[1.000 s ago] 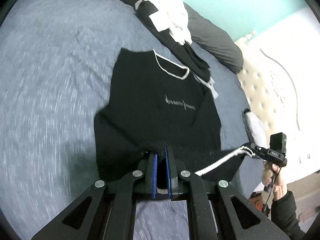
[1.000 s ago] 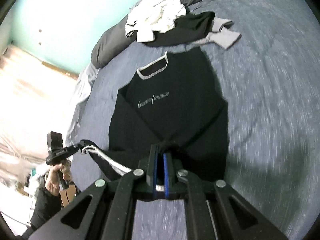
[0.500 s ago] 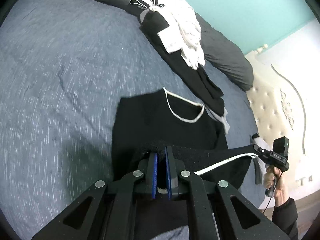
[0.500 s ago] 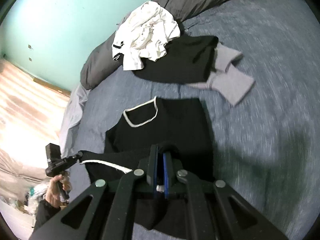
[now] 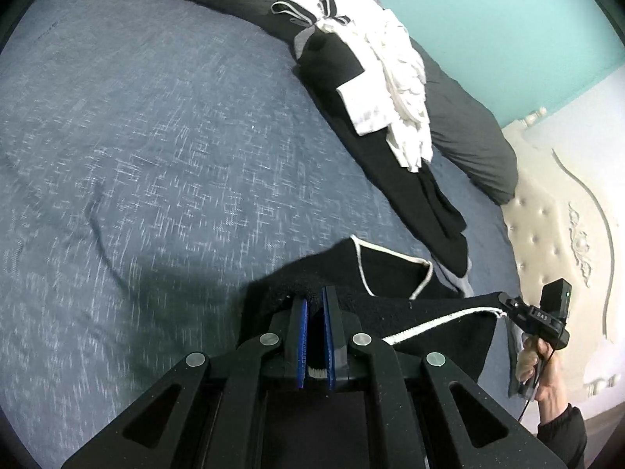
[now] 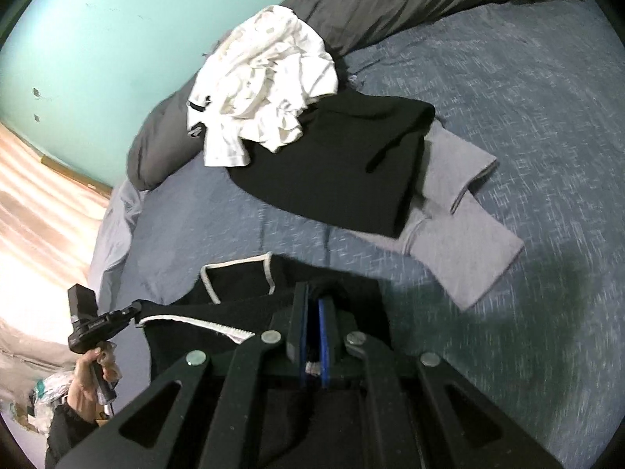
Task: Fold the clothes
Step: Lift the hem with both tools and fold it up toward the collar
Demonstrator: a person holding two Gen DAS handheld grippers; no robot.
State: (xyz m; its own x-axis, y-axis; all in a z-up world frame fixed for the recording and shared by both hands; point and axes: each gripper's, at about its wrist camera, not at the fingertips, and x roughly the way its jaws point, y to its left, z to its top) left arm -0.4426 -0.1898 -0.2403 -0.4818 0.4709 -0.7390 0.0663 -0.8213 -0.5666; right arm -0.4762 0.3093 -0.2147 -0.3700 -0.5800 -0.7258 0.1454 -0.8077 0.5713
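A bed covered in a blue-grey heathered bedspread [image 5: 148, 148] fills both views, with a teal wall [image 6: 117, 11] behind it and a cream tufted headboard [image 5: 547, 226] to one side. Nearest the camera, the left gripper [image 5: 314, 308] is clamped on the white-trimmed hem of a black sweater [image 5: 390, 277], its blue pads pressing the fabric between them. The right gripper [image 6: 313, 305] is likewise clenched on the same hem, which stretches taut between the two; each tool shows in the other's view, gripped by a hand [image 5: 539, 367] in a dark sleeve. The hem is lifted and sits over the sweater's body, close to the white-edged neckline [image 6: 238, 269], which lies flat on the bedspread. Just beyond the collar lies a heap of other clothes: a black garment [image 6: 343, 164] over a grey one [image 6: 461, 211], probably a sweatshirt, though its shape is hard to read. On top sits a crumpled white garment [image 6: 265, 86] with dark stripes. Farthest back, a dark grey pillow [image 5: 468, 136] runs along the wall
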